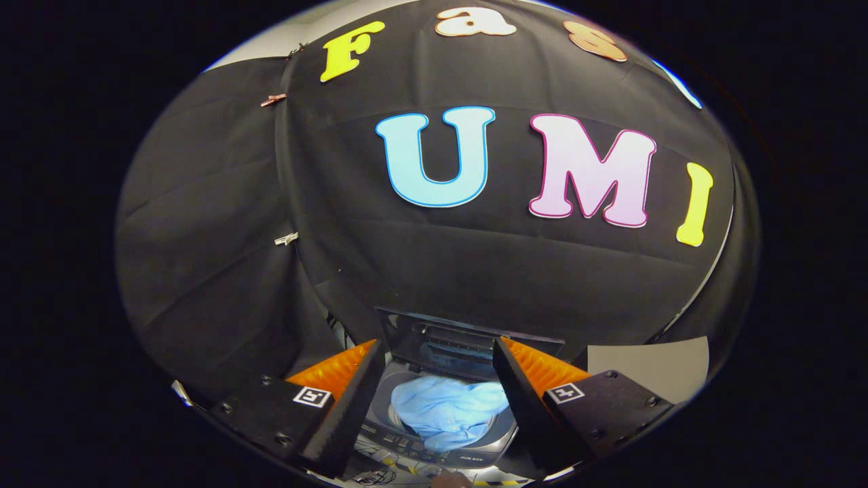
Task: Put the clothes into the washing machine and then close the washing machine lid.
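Gripper [441, 407] fingers sit nearest the camera: two black wedge-shaped fingers [349, 413] with orange ribbed outer faces, each carrying a small square black-and-white marker on its base block. Fingers stand wide apart, nothing held, nothing pressed between them.

Washing machine [441, 444], seen through the gap between the fingers: a small grey top-loader viewed from above and from the front. Its control strip with small buttons runs along the near edge of the top, just below the drum opening.

Clothes [447, 410]: a light blue garment, bunched and creased, lies inside the drum opening. It fills most of the opening; part of the pile sits at about rim level. It lies between the two fingers in the view but below them; neither finger touches it.

Washing machine lid [461, 346]: open, tilted up and back at the far side of the drum, dark with a tinted panel. Its upper edge stands just beyond the fingertips, against the black cloth wall [475, 271].

Black cloth wall hangs behind the machine; two small clips [286, 238] pin a seam in the cloth, well apart from the machine. Pale panel [651, 369] shows beside the outer finger block on one side.

Bench surface below the machine's front: a few small items there, too small and dark to identify.
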The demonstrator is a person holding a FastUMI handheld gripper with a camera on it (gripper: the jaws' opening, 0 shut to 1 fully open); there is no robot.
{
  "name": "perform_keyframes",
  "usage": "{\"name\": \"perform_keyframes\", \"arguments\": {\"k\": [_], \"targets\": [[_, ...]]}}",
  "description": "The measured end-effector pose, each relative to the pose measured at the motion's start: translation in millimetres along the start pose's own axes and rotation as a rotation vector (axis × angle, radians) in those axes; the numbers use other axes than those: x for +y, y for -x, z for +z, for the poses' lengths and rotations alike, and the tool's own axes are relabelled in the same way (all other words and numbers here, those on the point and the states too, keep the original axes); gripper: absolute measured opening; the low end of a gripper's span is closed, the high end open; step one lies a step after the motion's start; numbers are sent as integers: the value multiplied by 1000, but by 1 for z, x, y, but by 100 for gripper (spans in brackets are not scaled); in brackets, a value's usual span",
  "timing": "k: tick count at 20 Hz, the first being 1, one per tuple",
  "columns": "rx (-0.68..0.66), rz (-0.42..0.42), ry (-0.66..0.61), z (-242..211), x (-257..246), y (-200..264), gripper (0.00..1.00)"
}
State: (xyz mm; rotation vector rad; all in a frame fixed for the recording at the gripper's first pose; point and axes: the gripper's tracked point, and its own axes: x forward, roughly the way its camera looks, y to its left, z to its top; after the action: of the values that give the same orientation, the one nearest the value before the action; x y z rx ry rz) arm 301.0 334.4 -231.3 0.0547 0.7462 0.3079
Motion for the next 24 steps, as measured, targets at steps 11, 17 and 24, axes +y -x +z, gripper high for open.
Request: {"name": "perform_keyframes", "arguments": {"k": [11,17,24], "targets": [[34,-8,-16,-18,-8,-19,99],[12,-36,-18,-16,-19,-43,99],[76,-46,-38,-25,-35,-115,99]]}}
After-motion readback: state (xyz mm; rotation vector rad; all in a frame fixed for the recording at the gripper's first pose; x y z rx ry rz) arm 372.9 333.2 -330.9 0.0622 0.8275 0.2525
